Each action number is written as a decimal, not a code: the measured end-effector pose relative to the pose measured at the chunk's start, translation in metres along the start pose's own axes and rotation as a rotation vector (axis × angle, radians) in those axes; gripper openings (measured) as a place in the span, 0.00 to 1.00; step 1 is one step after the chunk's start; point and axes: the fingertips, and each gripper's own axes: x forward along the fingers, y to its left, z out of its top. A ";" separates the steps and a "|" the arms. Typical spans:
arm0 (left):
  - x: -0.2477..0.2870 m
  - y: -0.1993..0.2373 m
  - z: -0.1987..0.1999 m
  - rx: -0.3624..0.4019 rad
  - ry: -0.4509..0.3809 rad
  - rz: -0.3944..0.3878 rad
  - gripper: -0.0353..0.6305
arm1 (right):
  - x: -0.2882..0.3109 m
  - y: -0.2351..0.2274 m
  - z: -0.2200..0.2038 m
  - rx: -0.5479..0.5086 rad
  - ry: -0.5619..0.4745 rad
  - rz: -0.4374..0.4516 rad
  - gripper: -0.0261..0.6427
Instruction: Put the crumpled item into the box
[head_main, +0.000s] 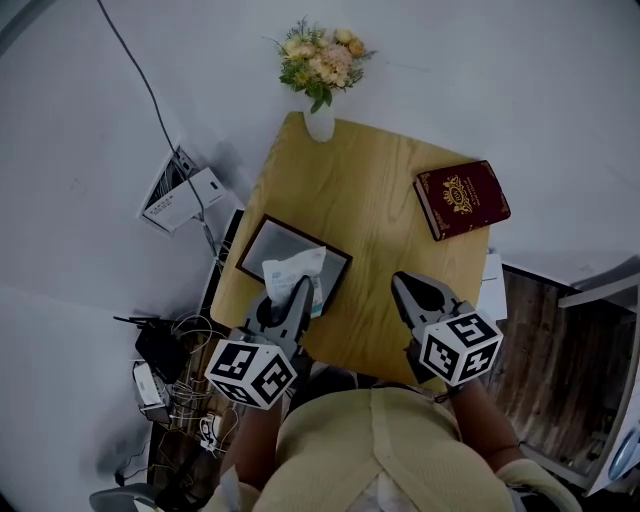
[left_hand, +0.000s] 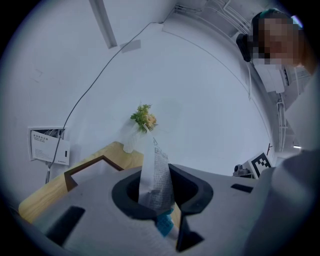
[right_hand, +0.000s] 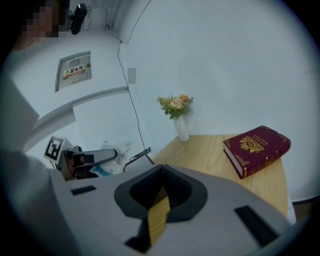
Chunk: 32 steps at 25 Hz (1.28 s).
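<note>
- The left gripper's fingers (left_hand: 125, 196) are pinched narrow on the crumpled item (left_hand: 156, 175), a white printed wrapper. It stands up out of the jaws with a blue scrap at its lower end.
- The left gripper (head_main: 287, 305) hangs at the near left of the table (head_main: 380, 230). It holds the wrapper over the near right edge of the box (head_main: 258, 240), a shallow dark-framed tray.
- Judged from here, the wrapper should go further left and far, over the box's middle, and then be lowered before the fingers part. A light wrapper may cling to a pad or drift, so the release should be low.
- The right gripper (right_hand: 162, 167) is pressed together on nothing at the near right, well apart from the box. It is best kept there, clear of the book (head_main: 462, 198) and the flower vase (head_main: 320, 70).
</note>
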 end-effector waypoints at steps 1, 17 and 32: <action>0.001 0.003 0.002 -0.002 0.000 0.000 0.17 | 0.003 0.001 0.001 -0.002 0.002 0.001 0.08; 0.023 0.031 0.006 0.099 0.057 -0.032 0.17 | 0.038 0.013 -0.004 0.004 0.044 0.014 0.08; 0.034 0.041 0.003 0.210 0.148 -0.064 0.17 | 0.055 0.017 -0.006 0.019 0.063 0.017 0.08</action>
